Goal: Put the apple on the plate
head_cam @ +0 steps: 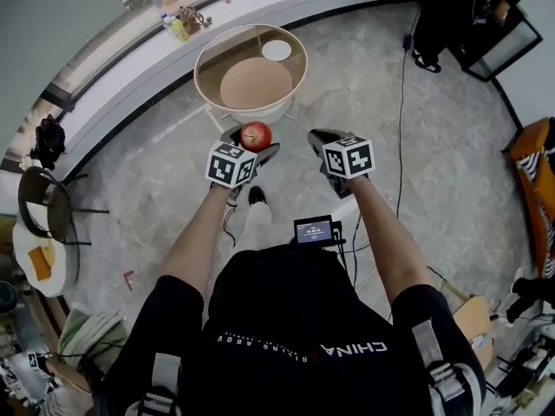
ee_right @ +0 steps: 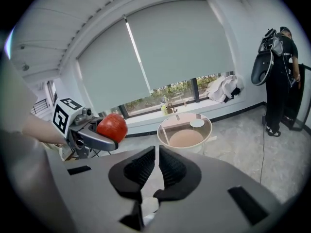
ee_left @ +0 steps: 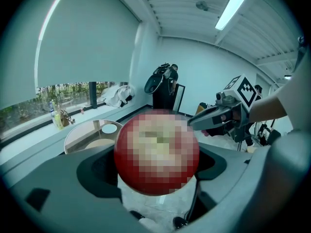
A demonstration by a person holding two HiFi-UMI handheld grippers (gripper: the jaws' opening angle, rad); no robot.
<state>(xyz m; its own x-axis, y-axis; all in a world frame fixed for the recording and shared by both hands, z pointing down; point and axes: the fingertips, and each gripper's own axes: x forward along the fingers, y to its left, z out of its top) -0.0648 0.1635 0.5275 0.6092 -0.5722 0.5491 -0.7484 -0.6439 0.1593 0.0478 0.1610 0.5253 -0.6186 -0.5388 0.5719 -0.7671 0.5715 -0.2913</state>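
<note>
A red apple (head_cam: 255,134) is clamped between the jaws of my left gripper (head_cam: 251,146), held in the air above the floor, short of the round table (head_cam: 205,59). In the left gripper view the apple (ee_left: 156,152) fills the centre. A small white plate (head_cam: 277,50) lies on the table's glass top at its far right; it also shows in the left gripper view as the plate (ee_left: 109,128) and in the right gripper view as the plate (ee_right: 197,123). My right gripper (head_cam: 317,137) hangs beside the left, shut with nothing in it (ee_right: 157,160).
The table has a tan round lower shelf (head_cam: 256,82). A long curved window ledge (head_cam: 130,63) with bottles runs behind it. A person (ee_right: 281,76) stands at the far right next to a black stand. A chair (head_cam: 43,206) stands at the left. A cable (head_cam: 401,102) crosses the floor.
</note>
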